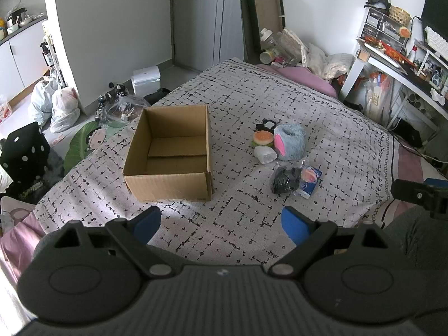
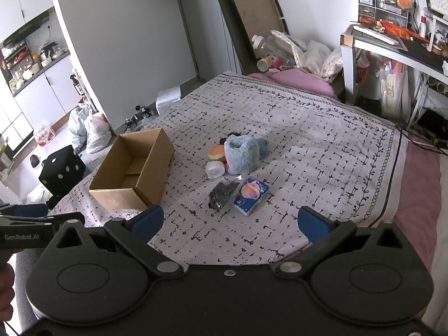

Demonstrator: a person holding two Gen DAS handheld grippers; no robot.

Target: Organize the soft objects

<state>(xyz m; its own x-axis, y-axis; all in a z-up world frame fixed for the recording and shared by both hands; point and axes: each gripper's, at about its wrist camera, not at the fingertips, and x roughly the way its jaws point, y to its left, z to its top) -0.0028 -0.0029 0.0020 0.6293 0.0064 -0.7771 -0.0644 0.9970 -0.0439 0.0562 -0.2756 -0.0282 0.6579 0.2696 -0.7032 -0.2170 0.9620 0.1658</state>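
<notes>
An open brown cardboard box (image 1: pixel 170 151) sits on the bed's white quilt with black broken-line checks (image 1: pixel 252 224), its inside bare down to the folded bottom flaps. To the right of the box, apart from it, the soft things lie in a loose cluster. At the far end is a small black-and-white item (image 1: pixel 265 125), too small to make out, and just near of it a squishy burger toy with an orange bun (image 1: pixel 262 138). Touching the burger on its right is a fluffy blue-grey plush with a pink patch (image 1: pixel 289 141), lying on its side. A pale whitish lump (image 1: pixel 265 154) rests against the near edge of the burger and plush. Nearer still, a little apart from those, a black crumpled bundle in clear wrap (image 1: pixel 285 179) lies just beside a blue packet printed with a peach-coloured picture (image 1: pixel 309 179), the two touching. The left gripper (image 1: pixel 221 221) hovers over the near part of the quilt with its blue-padded fingers spread wide and nothing between them. The right gripper (image 2: pixel 231 221) hangs over the near quilt too, its blue pads likewise held wide apart and empty, with the bundle and packet just beyond its fingertips in the right wrist view.
</notes>
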